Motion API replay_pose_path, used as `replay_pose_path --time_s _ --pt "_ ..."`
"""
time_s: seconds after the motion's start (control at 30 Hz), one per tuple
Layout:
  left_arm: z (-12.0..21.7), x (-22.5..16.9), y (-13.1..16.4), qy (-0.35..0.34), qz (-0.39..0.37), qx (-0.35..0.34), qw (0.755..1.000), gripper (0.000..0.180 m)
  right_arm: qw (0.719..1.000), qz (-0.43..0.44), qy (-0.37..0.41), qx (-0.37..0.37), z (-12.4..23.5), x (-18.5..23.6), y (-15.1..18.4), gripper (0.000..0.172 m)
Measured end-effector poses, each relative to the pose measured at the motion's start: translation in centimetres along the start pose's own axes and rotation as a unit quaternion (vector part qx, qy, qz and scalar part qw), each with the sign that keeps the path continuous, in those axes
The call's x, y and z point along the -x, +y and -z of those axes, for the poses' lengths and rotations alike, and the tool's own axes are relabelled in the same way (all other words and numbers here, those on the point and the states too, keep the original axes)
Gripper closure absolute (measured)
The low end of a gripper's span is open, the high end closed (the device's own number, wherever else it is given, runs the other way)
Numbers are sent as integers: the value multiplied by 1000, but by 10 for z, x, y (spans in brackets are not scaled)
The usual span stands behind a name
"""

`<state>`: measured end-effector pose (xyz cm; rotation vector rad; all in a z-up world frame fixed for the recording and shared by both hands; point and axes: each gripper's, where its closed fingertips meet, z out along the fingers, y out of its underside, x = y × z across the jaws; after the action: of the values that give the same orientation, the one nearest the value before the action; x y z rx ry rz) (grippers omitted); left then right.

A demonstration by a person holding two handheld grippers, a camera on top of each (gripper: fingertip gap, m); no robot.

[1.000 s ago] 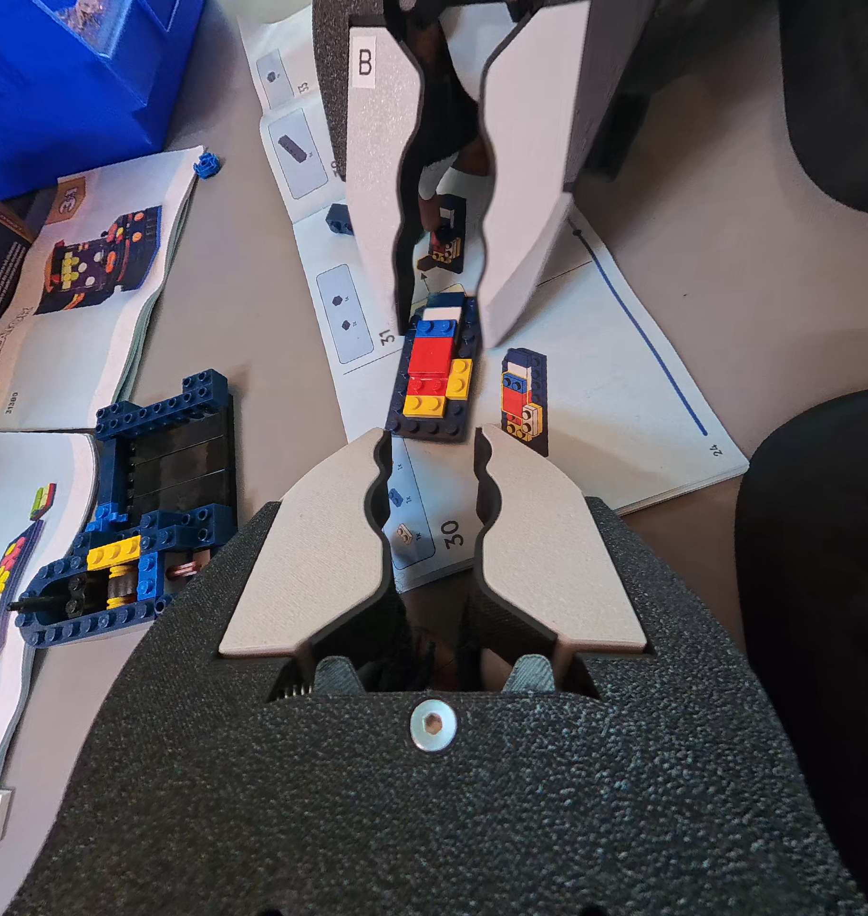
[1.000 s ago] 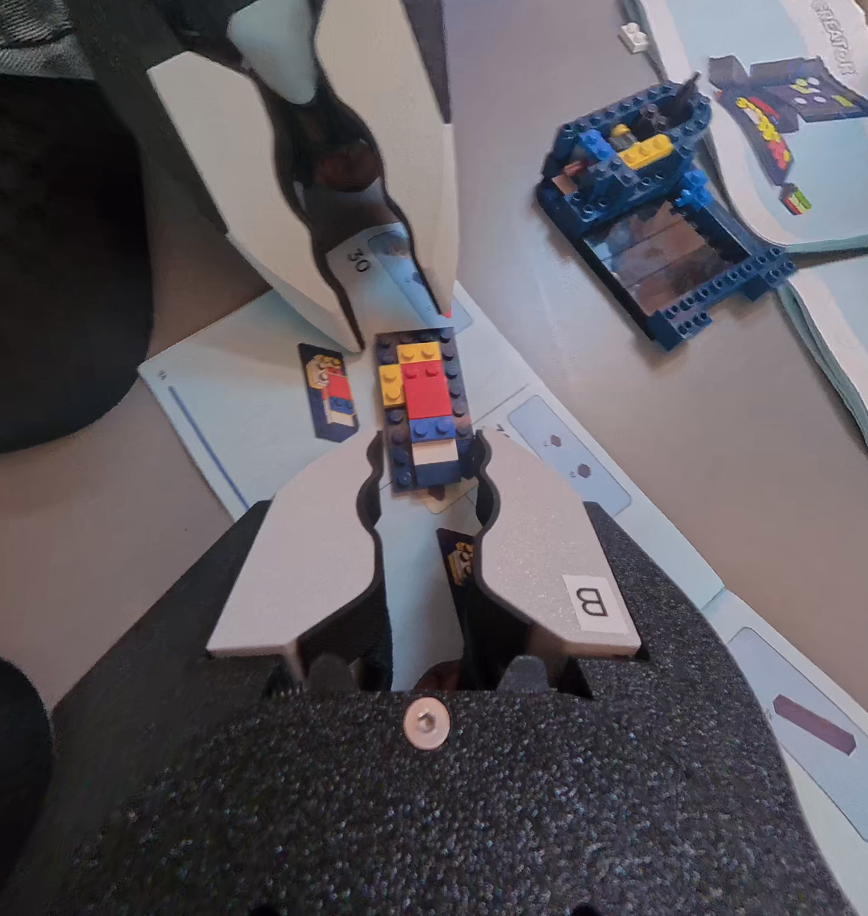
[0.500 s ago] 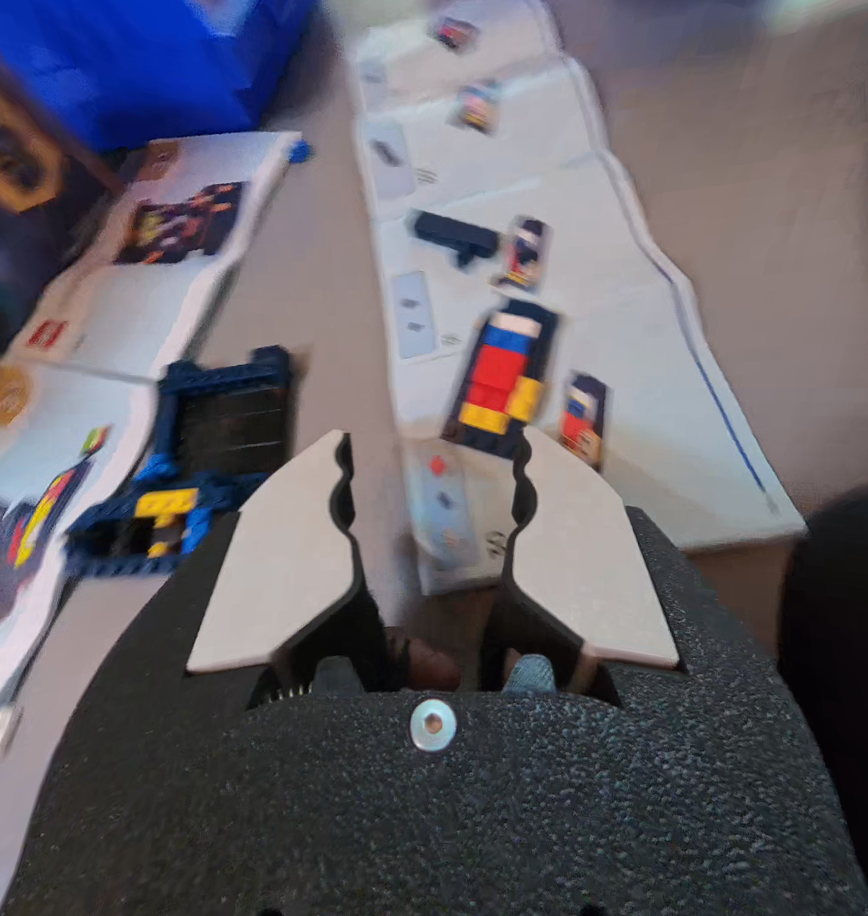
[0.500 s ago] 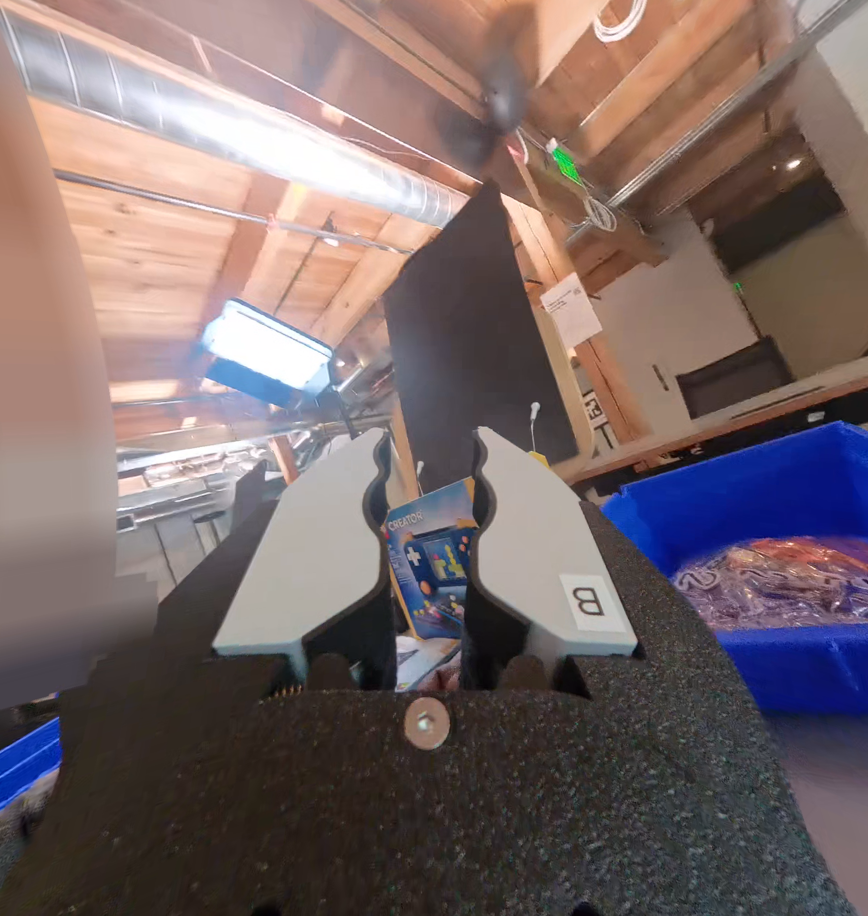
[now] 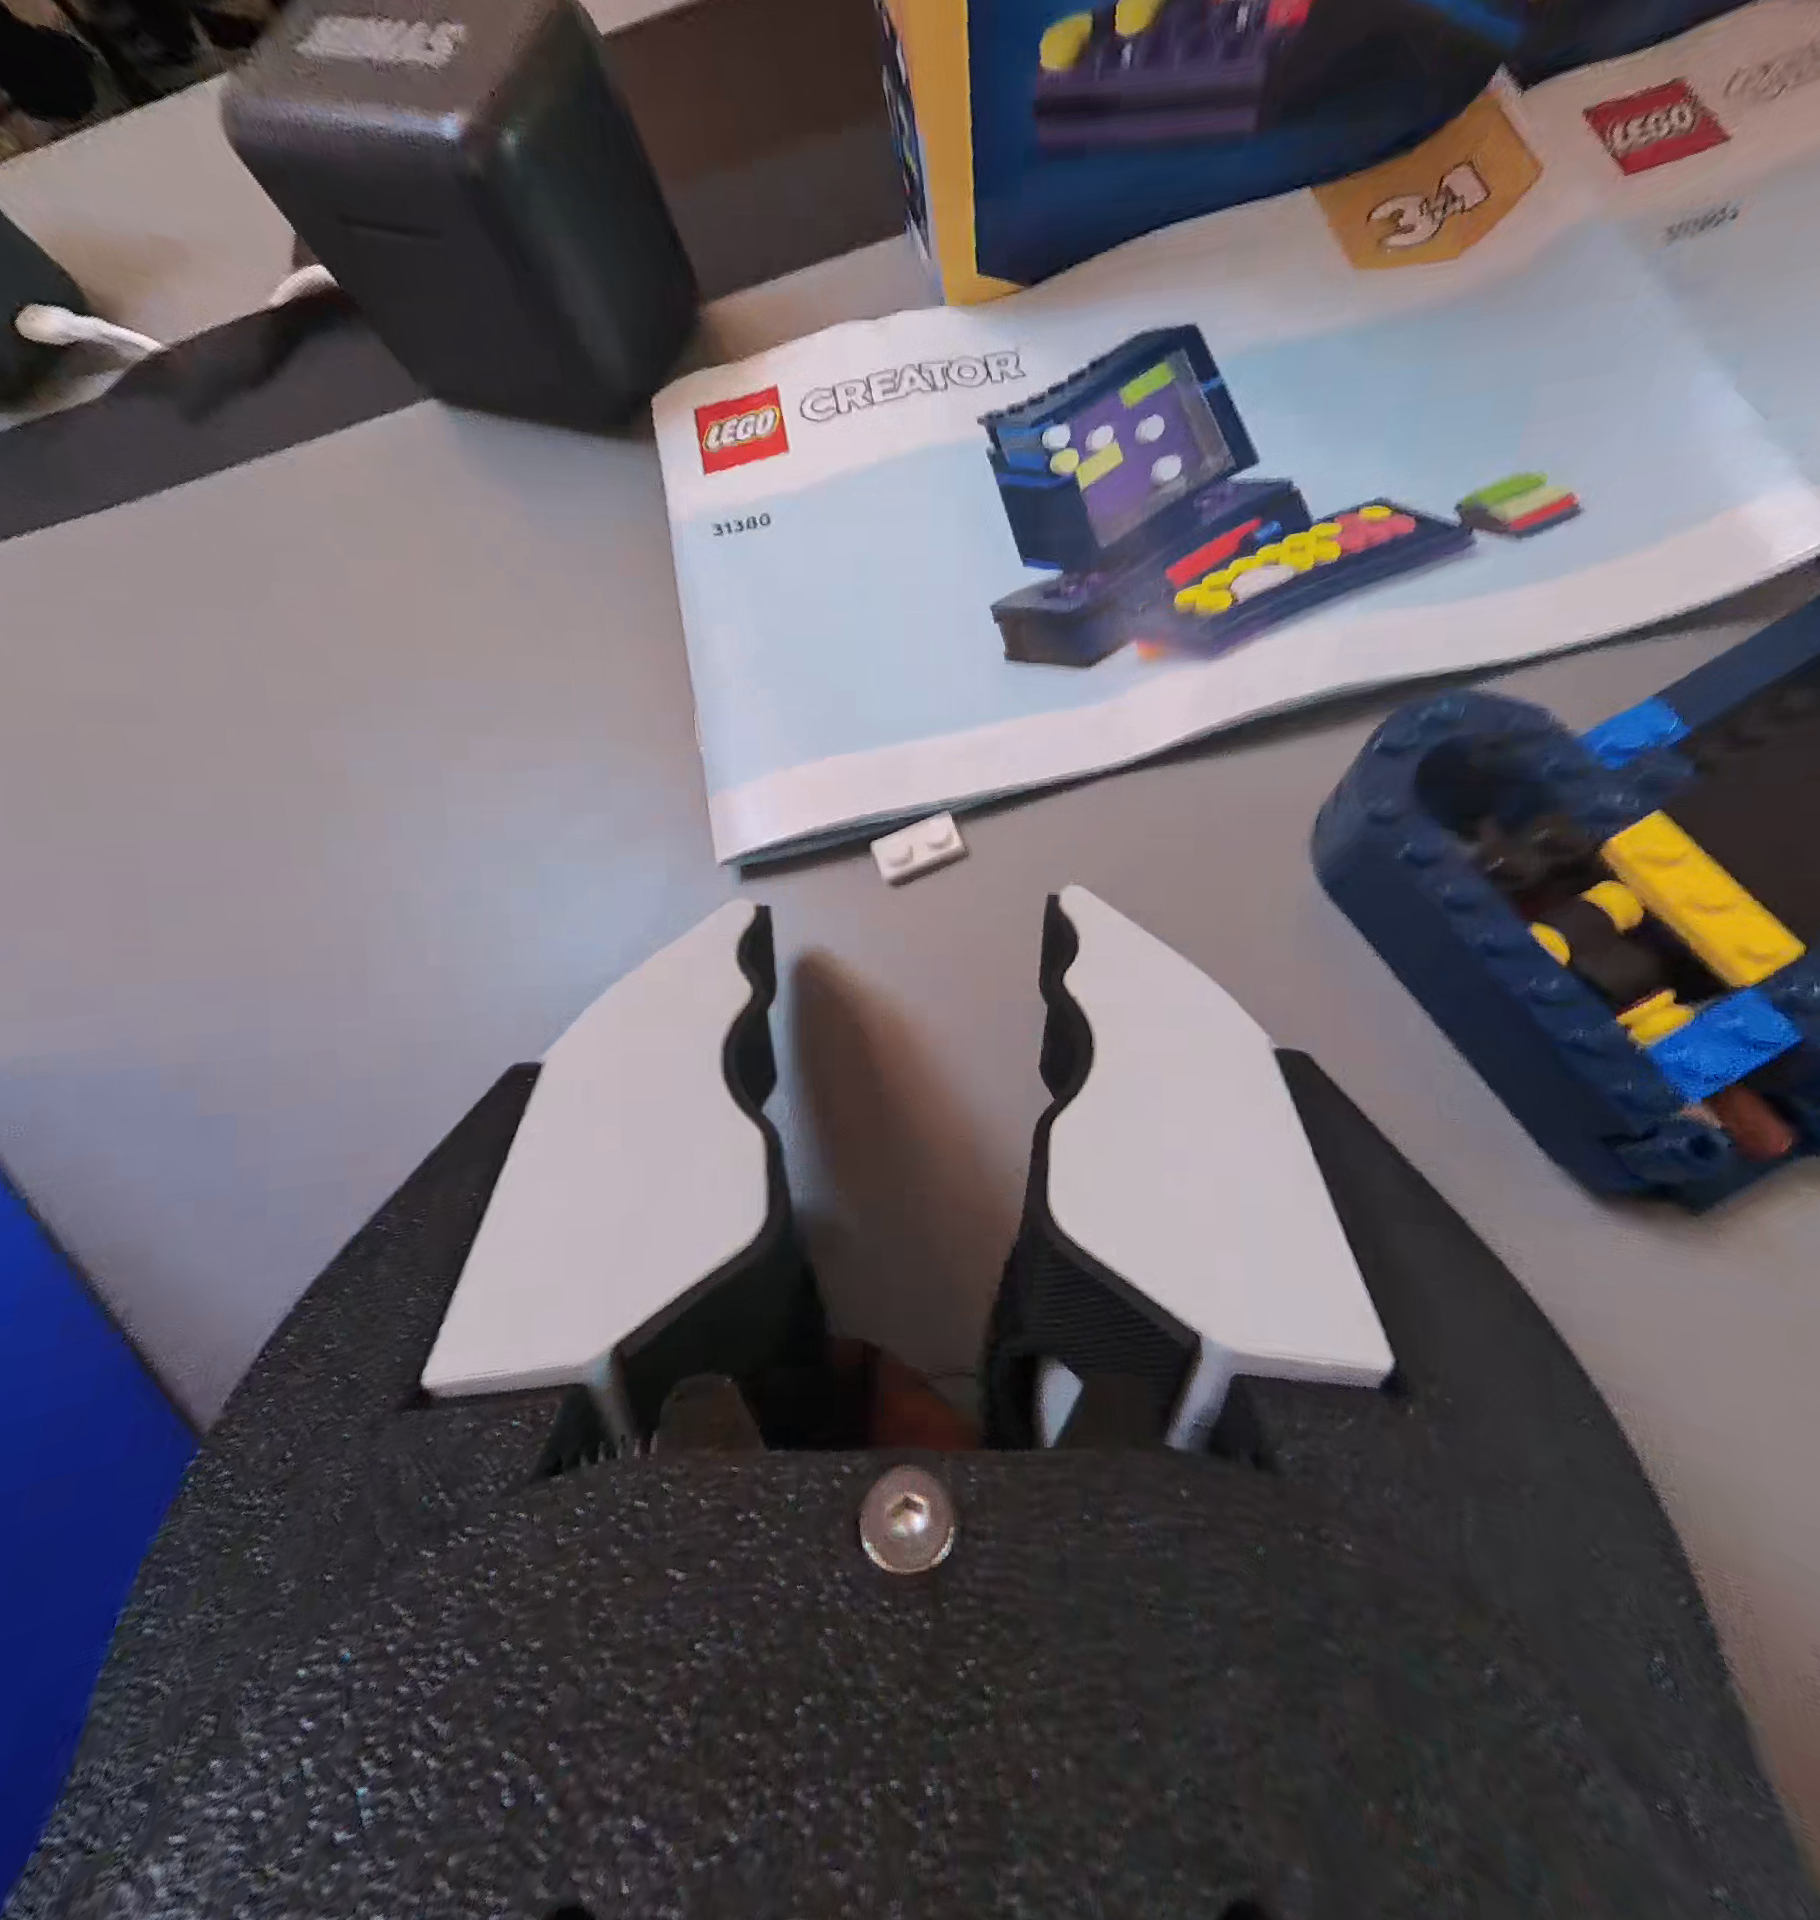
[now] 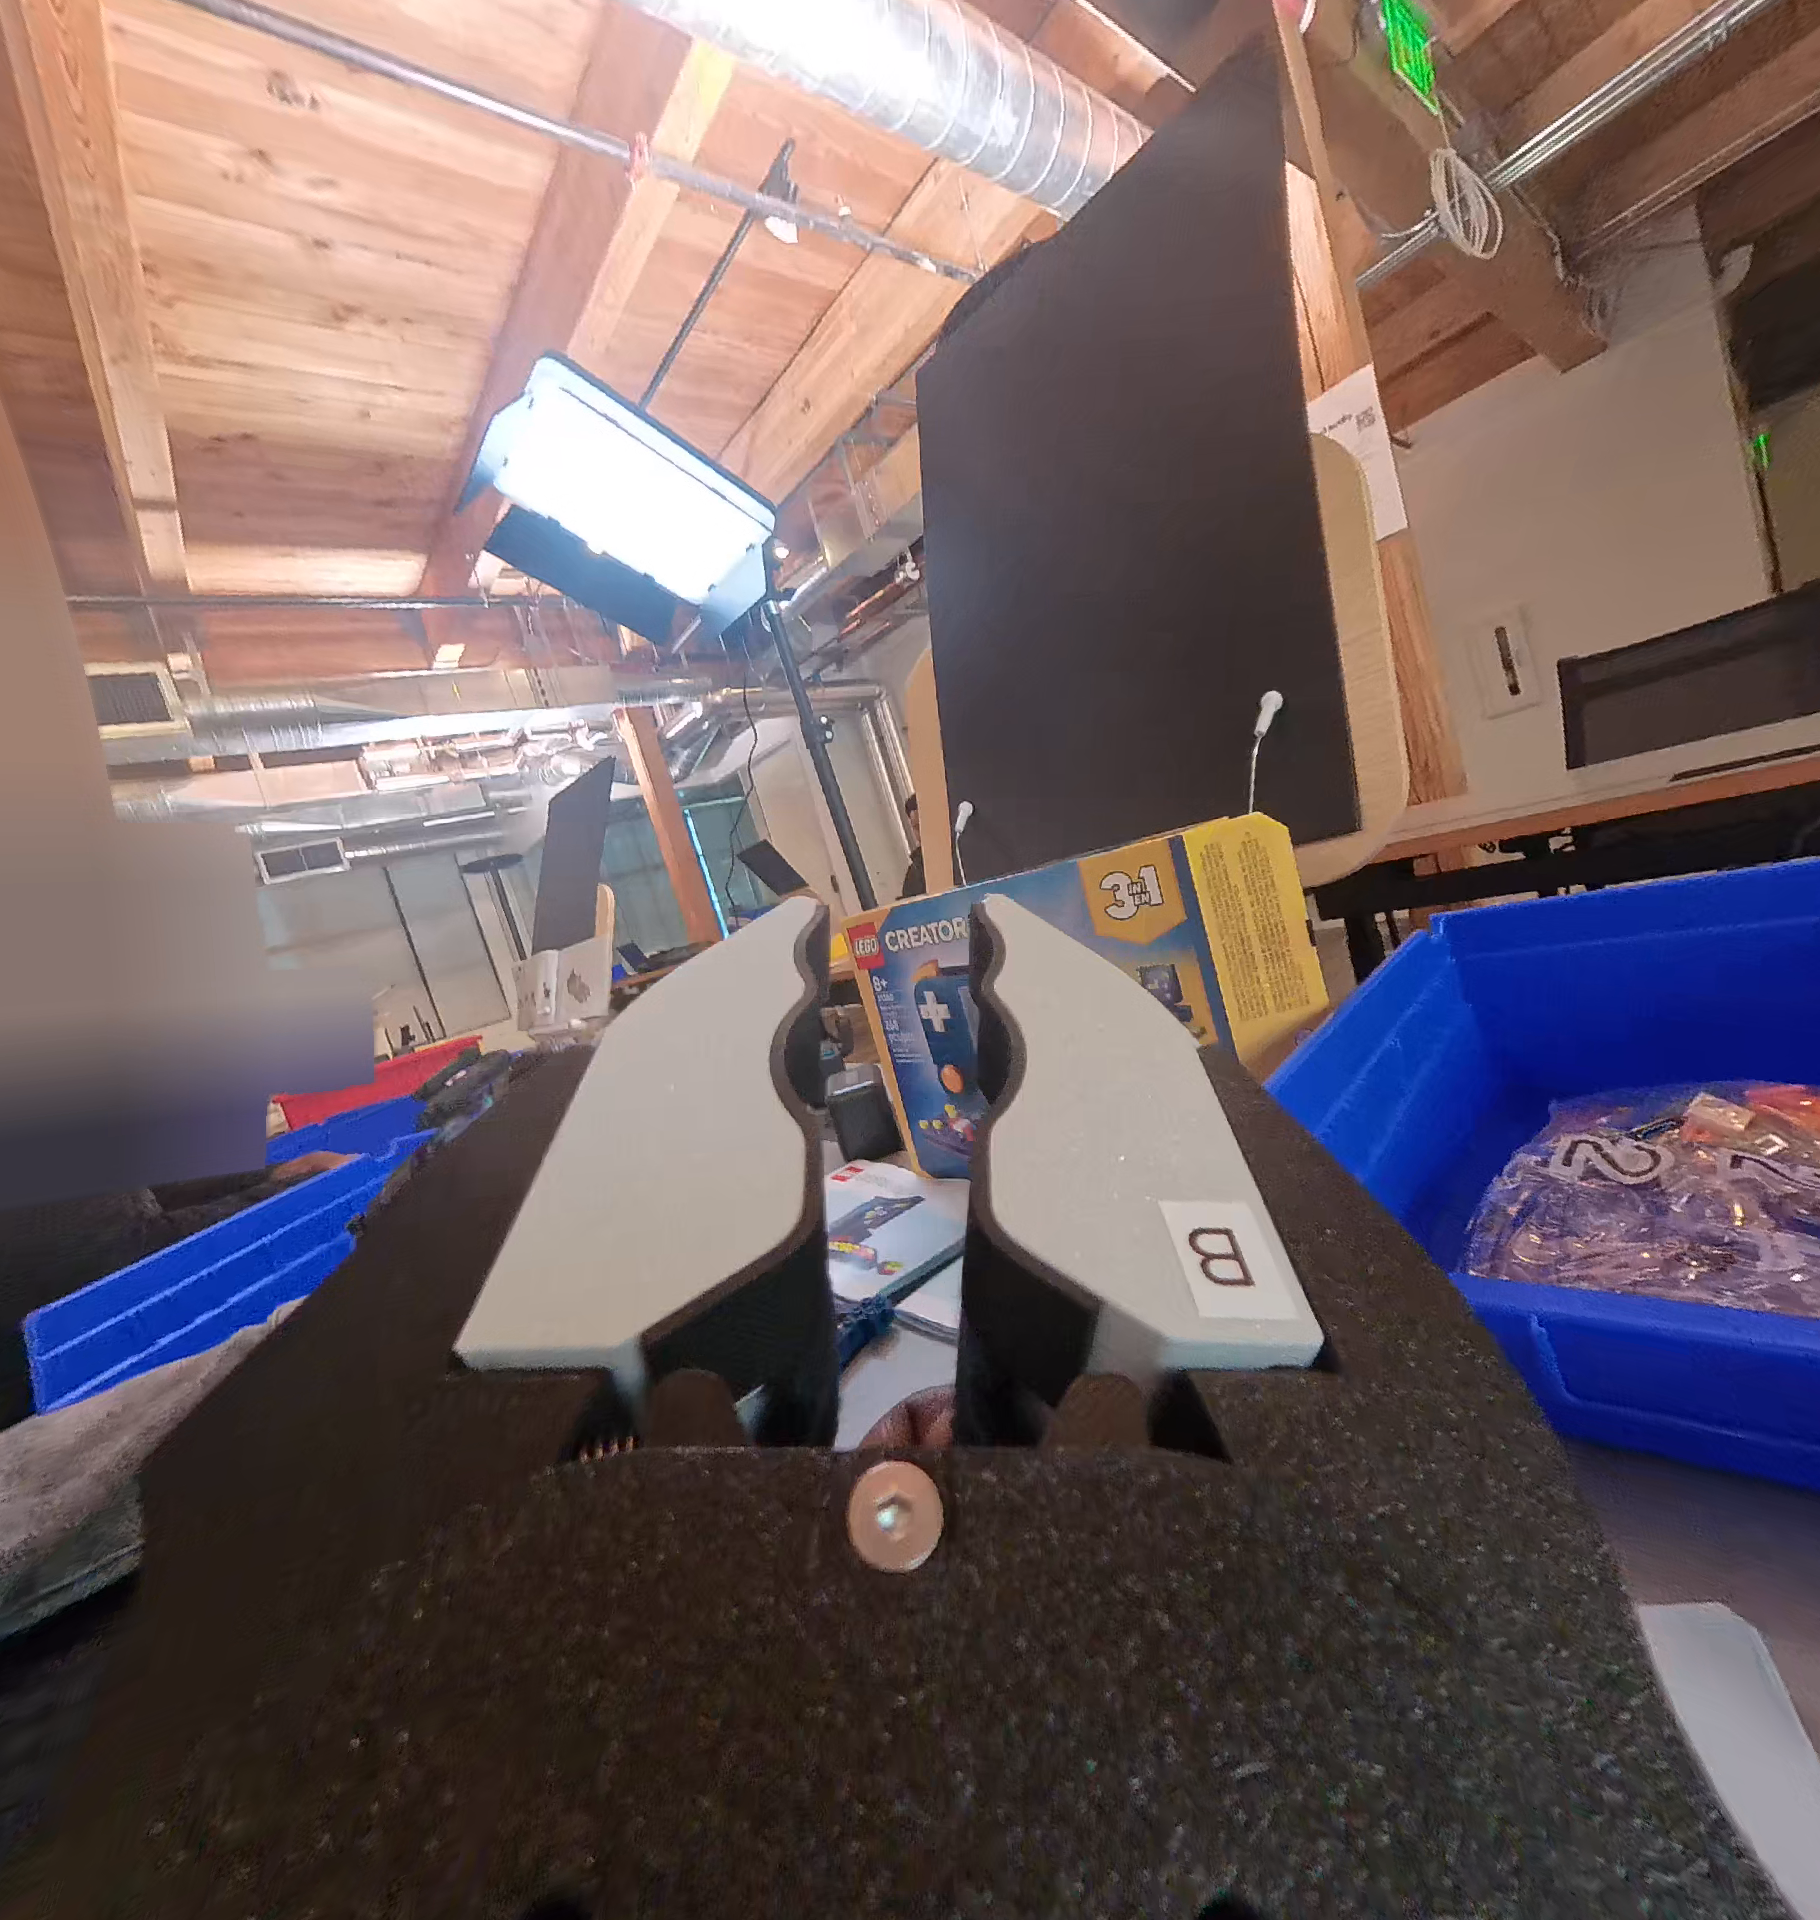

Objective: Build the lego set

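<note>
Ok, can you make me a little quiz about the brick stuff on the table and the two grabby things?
1. True or false: the left gripper holds the small white two-stud plate.
2. Which lies nearest the left gripper's fingers? A) white plate B) black box C) toy box
3. Fill in: in the right wrist view, the blue bin holds clear plastic ____.

Key:
1. False. The fingers stand apart over the bare grey table; the plate lies just ahead, beside the instruction booklet.
2. A.
3. Bags. The right gripper points up over them, with nothing between its fingers.
</note>
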<state>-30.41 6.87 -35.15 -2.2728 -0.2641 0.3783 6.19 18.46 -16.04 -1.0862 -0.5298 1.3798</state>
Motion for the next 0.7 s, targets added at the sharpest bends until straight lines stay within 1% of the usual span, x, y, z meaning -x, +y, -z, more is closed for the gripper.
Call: replay_pose_path --time_s 0.07,0.13,0.2,0.3,0.43,0.47,0.57,0.6,0.63,0.67,0.7 --pt "-4 0 -4 10 18 1 1000 136 1000 10 4 6 0 0 1 146" --pt "-8 -4 -5 31 29 8 999 149 1000 18 8 11 0 -1 3 147" --pt "-11 -7 -7 48 42 13 998 155 999 29 7 17 -1 0 5 146" --pt "-13 -7 -8 58 53 13 997 154 998 51 5 36 -3 3 13 147" --pt "-14 -7 -8 59 37 12 997 155 996 71 -6 56 -6 10 24 147" --pt "-14 -9 -9 67 28 12 997 163 996 71 -9 58 -7 12 25 147" --pt "-11 -11 -9 68 4 3 998 164 995 71 -16 64 -8 16 30 147" --pt "-8 -14 -12 71 -13 -14 997 165 995 70 -20 66 -8 18 32 147" --pt "0 -15 -20 63 -34 -52 996 165 995 68 -28 69 -9 21 33 147" --pt "14 -25 -32 83 -71 -110 988 165 995 64 -42 72 -10 26 35 147" --pt "35 -41 -48 118 -110 -181 970 164 993 57 -65 78 -11 34 39 148"
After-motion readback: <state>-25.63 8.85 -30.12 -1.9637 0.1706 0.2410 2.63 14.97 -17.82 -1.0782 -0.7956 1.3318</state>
